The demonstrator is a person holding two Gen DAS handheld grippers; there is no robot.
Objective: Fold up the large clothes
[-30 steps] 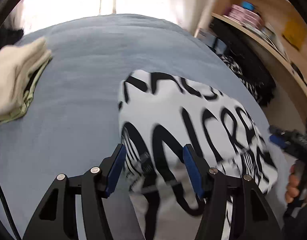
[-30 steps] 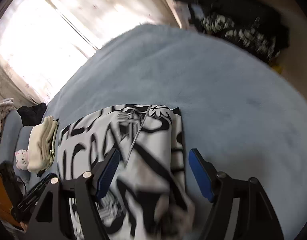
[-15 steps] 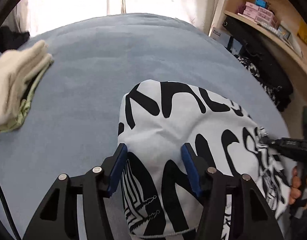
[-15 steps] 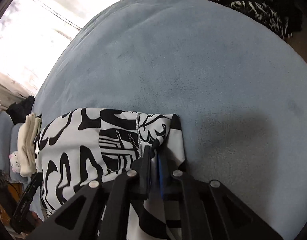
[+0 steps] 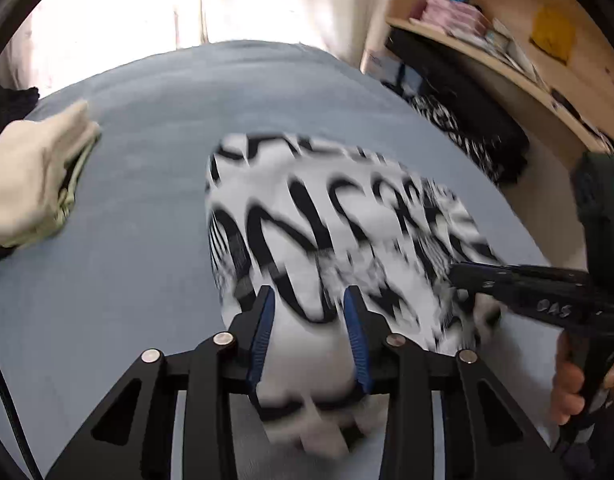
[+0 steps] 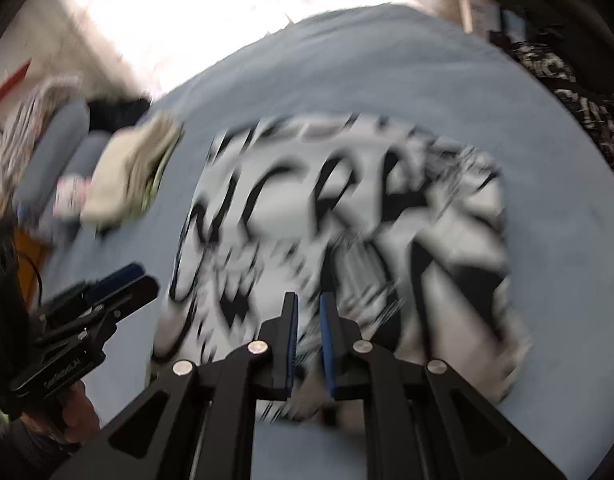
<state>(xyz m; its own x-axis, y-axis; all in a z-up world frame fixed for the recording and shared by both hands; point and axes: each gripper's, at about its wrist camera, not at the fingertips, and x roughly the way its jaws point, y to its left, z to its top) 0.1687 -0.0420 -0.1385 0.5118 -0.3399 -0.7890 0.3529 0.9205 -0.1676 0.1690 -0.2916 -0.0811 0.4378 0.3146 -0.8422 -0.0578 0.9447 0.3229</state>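
A wooden shelf unit (image 5: 507, 60) is standing to the right of the blue bed (image 5: 147, 240). On its upper board it is holding a blurred row of flat boxes or books (image 5: 455, 18), too smeared to count, and something yellow (image 5: 553, 34). Below that board a heap of black and patterned cloth (image 5: 467, 120) is lying.

On the bed one black-and-white printed garment (image 5: 339, 220) is lying near the middle, bunched toward the near edge. One folded cream pile (image 5: 31, 184) is sitting well to the left of that garment, with a green edge showing beneath it.

Two tongs are working at the garment's near side. The left tongs (image 5: 309, 344) are partly open and have just been closing; a fold of the white cloth is bulging up between the blue pads, though the blur is hiding whether they are pressing it. The right tongs (image 6: 308, 340) are standing almost closed, having clamped down and just eased slightly, with streaked cloth in the narrow gap between them; I cannot tell whether the pads are actually gripping it. One hand (image 5: 569, 384) is holding the right tool's handle at the garment's right.
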